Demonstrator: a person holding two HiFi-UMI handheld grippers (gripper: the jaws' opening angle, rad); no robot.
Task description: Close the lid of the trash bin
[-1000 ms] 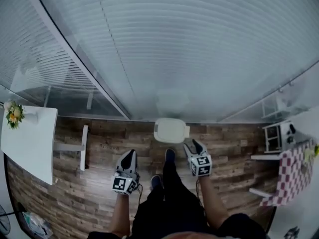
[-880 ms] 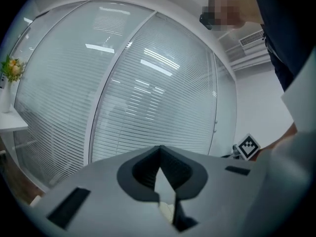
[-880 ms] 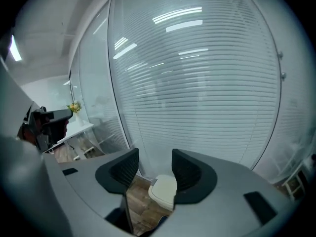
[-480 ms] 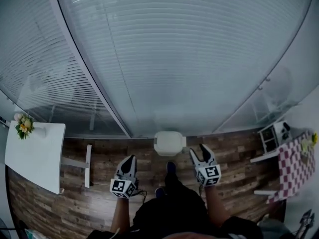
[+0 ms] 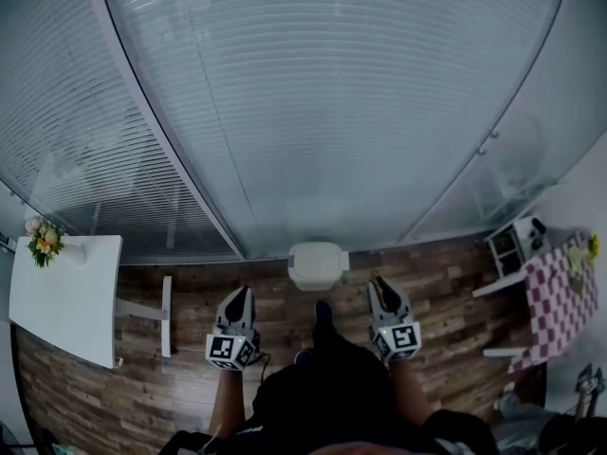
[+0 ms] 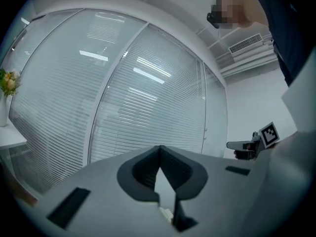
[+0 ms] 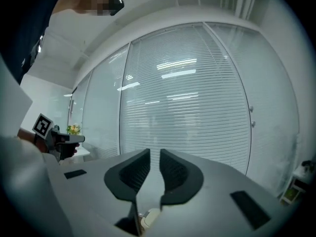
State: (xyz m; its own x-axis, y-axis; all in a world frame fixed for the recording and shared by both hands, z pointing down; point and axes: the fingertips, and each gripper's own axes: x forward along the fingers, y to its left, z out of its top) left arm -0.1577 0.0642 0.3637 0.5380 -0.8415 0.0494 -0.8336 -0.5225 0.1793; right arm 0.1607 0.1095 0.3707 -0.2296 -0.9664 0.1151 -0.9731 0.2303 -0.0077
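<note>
The white trash bin [image 5: 318,263] stands on the wood floor against the glass wall, and its lid lies flat and down. My left gripper [image 5: 240,296] hangs to the bin's left and lower in the head view, clear of it. Its jaws meet at the tips with nothing in them [image 6: 159,148]. My right gripper [image 5: 381,283] is off to the bin's right and does not touch it. Its jaws are closing, with a narrow gap and nothing between them [image 7: 154,152]. Both grippers point roughly level at the blinds. Neither gripper view shows the bin.
A glass wall with blinds [image 5: 313,112] fills the background. A white table [image 5: 62,297] with flowers [image 5: 43,240] stands at the left, with a low white shelf [image 5: 163,313] beside it. At the right are a checked cloth [image 5: 560,301] and a small rack [image 5: 512,243]. The person's foot [image 5: 322,313] is in front of the bin.
Both grippers have risen, the right one more. The right gripper was next to the bin's right side and now stands clear of it. The head view has tilted up.
</note>
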